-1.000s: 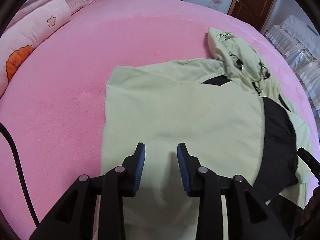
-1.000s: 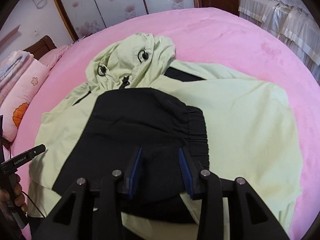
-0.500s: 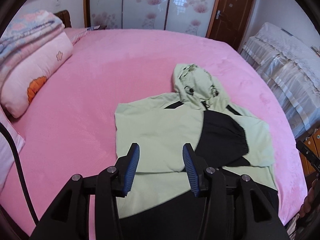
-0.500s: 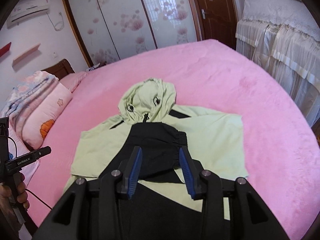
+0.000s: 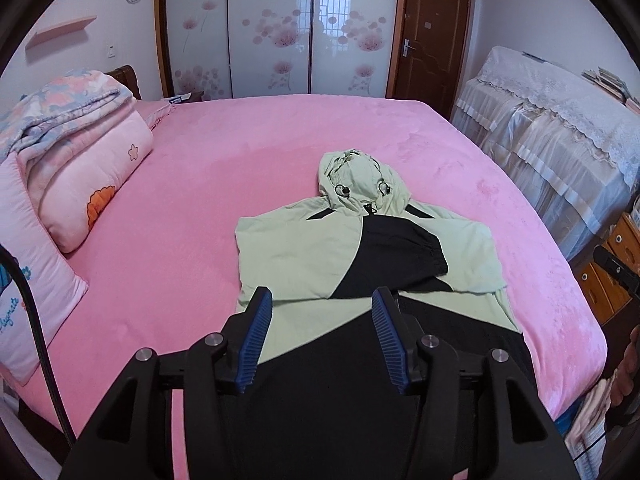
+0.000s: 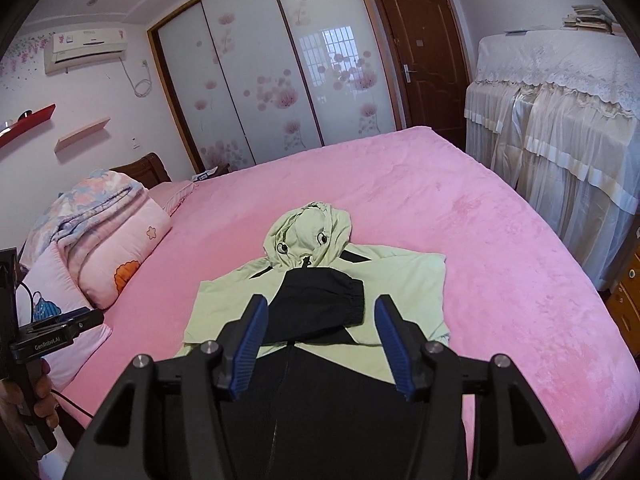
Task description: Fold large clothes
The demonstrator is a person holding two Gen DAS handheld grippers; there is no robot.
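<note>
Pale-green hooded jacket (image 5: 304, 252), sleeves crossed, on the pink bed (image 5: 224, 152).
Left tool (image 5: 320, 300) and right tool (image 6: 318, 306), just opening, hold nothing; its black sleeve (image 6: 320, 304) atop may slip.

**Soft cloth, matt plastic, glossy doors**

The bedspread (image 5: 248, 148) is plush pink fleece with a brushed nap. The jacket (image 5: 304, 252) is thin matt cloth, pale green with black panels. Both grippers have matt black plastic bodies, silver metal pins and ribbed blue pads (image 5: 257, 340). The wardrobe doors (image 6: 280, 80) are glossy and reflective; the room door (image 6: 424, 56) is varnished wood. Lace cloth (image 6: 560, 92) drapes the furniture.
</note>
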